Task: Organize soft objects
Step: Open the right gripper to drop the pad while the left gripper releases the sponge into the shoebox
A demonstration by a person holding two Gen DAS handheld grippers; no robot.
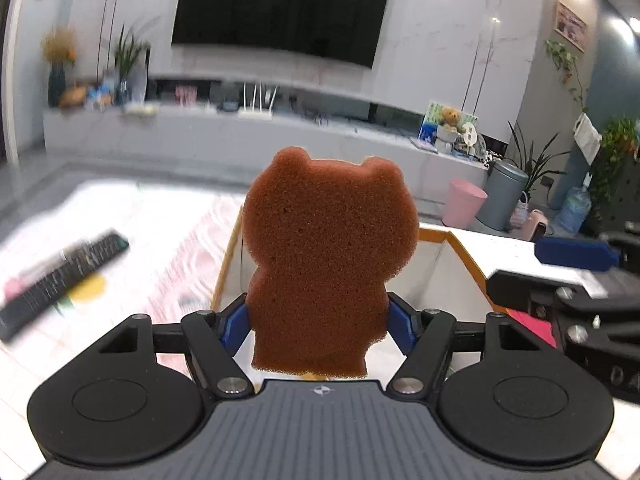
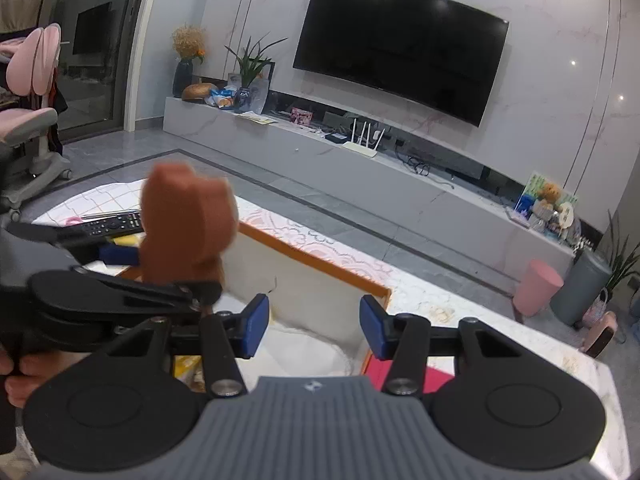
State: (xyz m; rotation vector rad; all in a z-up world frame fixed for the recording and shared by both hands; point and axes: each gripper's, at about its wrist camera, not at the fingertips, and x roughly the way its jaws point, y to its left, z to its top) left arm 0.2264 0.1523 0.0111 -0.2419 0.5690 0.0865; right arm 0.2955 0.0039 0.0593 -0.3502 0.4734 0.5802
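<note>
A brown bear-shaped sponge [image 1: 324,256] stands upright between the blue pads of my left gripper [image 1: 318,328], which is shut on its lower body. Sponge and gripper hang over a white box with an orange rim [image 1: 456,240]. In the right wrist view the same sponge [image 2: 188,224] sits in the left gripper [image 2: 160,272] at the left, above the box's near corner. My right gripper [image 2: 314,328] is open with nothing between its pads, over the box [image 2: 320,258]. Something white and soft [image 2: 300,352] lies inside the box.
A black remote control [image 1: 60,280] lies on the patterned table cover to the left of the box. A pink flat item [image 2: 400,372] lies beside the box on the right. My right gripper [image 1: 560,276] shows at the right edge of the left wrist view. A hand [image 2: 24,376] grips the left handle.
</note>
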